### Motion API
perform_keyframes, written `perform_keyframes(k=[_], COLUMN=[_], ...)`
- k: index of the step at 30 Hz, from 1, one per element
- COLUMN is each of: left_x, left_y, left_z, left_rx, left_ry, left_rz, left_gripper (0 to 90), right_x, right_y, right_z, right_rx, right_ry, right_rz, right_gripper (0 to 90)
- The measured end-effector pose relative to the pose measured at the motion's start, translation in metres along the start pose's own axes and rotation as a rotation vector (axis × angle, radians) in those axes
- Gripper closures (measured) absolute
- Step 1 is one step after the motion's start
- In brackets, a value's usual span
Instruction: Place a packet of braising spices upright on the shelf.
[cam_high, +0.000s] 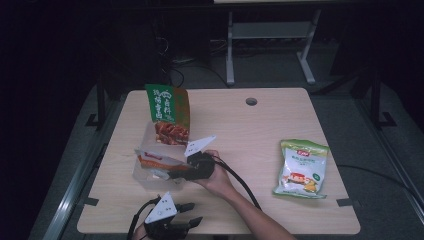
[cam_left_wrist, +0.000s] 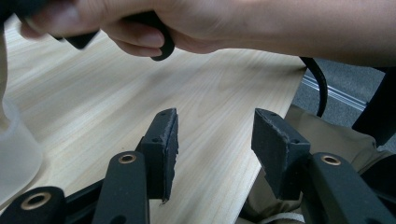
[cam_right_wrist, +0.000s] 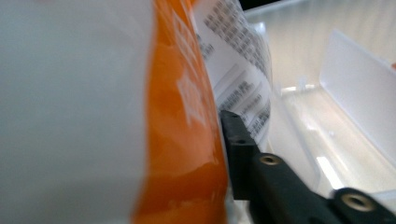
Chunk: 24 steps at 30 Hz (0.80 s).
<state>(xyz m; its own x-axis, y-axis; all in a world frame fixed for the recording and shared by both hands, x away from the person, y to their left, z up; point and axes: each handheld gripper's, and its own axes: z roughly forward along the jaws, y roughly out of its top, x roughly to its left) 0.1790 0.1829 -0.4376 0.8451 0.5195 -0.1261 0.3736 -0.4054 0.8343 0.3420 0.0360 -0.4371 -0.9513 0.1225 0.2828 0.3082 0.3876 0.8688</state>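
Dark room all round, with the legs of a second desk faintly lit behind and grey floor on either side; in the middle sits the pale wood worktop, bare apart from a few things. Packing snacks into the clear plastic bin looks to be the job: a tall green packet already stands in it, and I judge I'm at the release of the second one. My right gripper reaches into the bin with the orange-and-white packet lying against one of its fingers (the other is hidden, so whether it is gripped or freed I cannot tell). Next I'd let go fully, back out, and cross to the green-and-white packet lying well apart on the right. My left gripper waits at the near edge, fingers apart on nothing.
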Motion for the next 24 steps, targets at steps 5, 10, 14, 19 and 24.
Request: perform_keyframes(k=[5,10,14,19,24], left_x=[0.000,0.000,0.002,0.009,0.014], left_y=[0.001,0.001,0.001,0.000,0.000], left_z=[0.001,0.001,0.001,-0.001,-0.001], left_rx=[0.006,0.003,0.003,0.006,0.012], left_ry=[-0.001,-0.003,0.002,0.033,0.062], left_rz=[0.007,0.005,0.003,-0.030,-0.040], left_gripper=[50.1,50.1,50.1,50.2,50.7], right_x=[0.003,-0.002,-0.013,-0.014,-0.015], right_y=[0.013,0.024,0.020,0.021,0.025], right_z=[-0.005,-0.011,-0.013,-0.014,-0.015], right_rx=[-0.023,0.006,-0.028,-0.072,-0.076], right_ry=[-0.007,0.030,0.084,0.130,0.166], right_rz=[0.000,0.010,0.037,0.033,0.032], right_gripper=[88.9,89.8,89.7,89.8,89.8])
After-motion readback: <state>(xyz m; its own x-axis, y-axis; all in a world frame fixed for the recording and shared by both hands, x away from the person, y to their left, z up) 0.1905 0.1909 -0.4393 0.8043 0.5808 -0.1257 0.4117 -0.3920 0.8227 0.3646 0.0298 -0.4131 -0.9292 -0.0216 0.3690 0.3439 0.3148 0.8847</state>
